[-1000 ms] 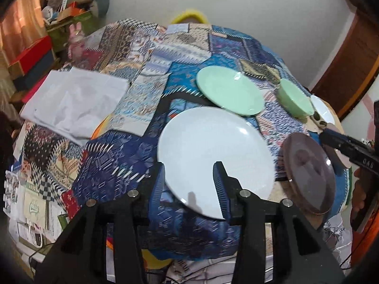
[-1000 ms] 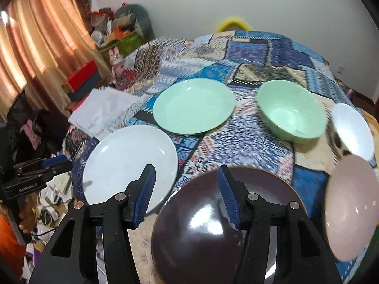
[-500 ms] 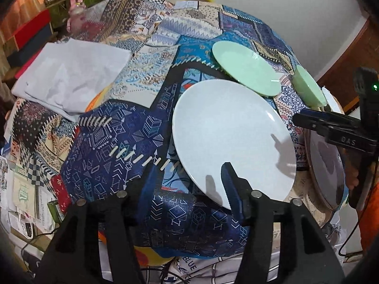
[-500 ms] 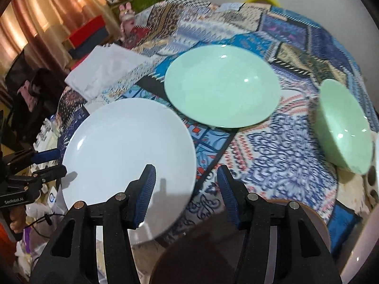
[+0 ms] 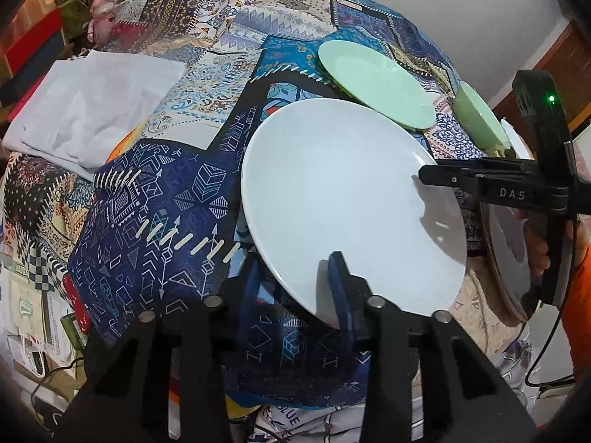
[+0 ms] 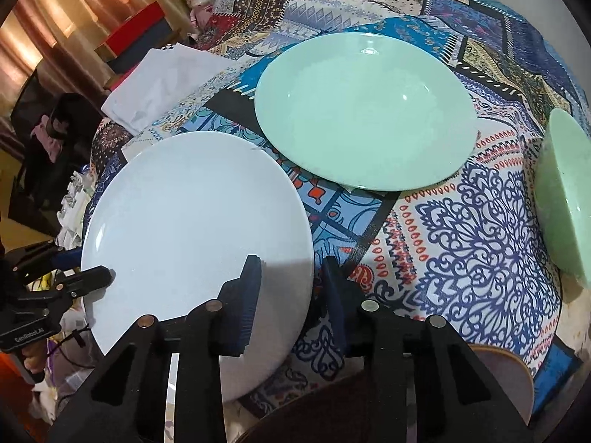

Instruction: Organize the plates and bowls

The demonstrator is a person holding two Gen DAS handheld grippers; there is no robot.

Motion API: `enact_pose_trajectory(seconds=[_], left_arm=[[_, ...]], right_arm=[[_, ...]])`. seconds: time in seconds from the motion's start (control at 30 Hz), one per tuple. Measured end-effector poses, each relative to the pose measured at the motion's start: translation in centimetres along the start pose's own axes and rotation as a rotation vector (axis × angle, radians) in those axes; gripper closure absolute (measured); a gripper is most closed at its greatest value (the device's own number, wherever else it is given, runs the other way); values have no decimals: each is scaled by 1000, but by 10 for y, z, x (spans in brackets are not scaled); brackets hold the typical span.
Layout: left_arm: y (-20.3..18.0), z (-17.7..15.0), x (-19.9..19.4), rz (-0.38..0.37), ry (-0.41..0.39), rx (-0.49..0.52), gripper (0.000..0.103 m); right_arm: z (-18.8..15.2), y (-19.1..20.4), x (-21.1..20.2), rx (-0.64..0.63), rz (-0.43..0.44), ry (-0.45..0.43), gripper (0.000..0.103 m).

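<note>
Two grippers work one white plate (image 5: 343,199) from opposite edges. Left gripper (image 5: 295,288) straddles the near rim: one blue pad under the edge, the other on top, jaws just closing in, and the pads look to press the rim. Right gripper (image 6: 288,284) sits over the plate's opposite edge (image 6: 192,221); its jaws have also just been narrowing, one pad above the plate surface, the other off the rim over the cloth — whether they pinch the rim I cannot tell.

Beyond the left gripper's tips, past the white plate, lies a mint-green plate (image 5: 373,81), empty. In the right wrist view the same green plate (image 6: 362,110) lies ahead of the fingers, apart from the white plate. A green bowl (image 6: 565,199) stands to the right of the right gripper, cut off by the frame; its inside cannot be seen. All rest on a patchwork tablecloth (image 5: 155,203).

A dark brown plate (image 6: 317,409) shows below the right gripper's body, mostly hidden. In the left view it is edge-on behind the right gripper — hard to make out. A folded white cloth (image 5: 92,110) lies far left of the left gripper.
</note>
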State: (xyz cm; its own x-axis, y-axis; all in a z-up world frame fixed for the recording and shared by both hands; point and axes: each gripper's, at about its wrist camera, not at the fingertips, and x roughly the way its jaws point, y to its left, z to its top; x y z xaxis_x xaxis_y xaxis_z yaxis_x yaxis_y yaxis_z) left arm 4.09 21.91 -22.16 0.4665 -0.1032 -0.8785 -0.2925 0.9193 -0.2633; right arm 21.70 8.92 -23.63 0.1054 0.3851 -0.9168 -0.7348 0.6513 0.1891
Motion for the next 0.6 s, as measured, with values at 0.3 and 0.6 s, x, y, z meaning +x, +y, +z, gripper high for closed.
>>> enact_pose_trajectory(seconds=[0.3, 0.6], left_arm=[[-2, 2, 3, -22, 7, 4, 71], [-5, 0, 1, -23, -14, -26, 71]], right_arm=[[4, 6, 10, -27, 20, 14, 71], [2, 2, 6, 21, 13, 0, 77]])
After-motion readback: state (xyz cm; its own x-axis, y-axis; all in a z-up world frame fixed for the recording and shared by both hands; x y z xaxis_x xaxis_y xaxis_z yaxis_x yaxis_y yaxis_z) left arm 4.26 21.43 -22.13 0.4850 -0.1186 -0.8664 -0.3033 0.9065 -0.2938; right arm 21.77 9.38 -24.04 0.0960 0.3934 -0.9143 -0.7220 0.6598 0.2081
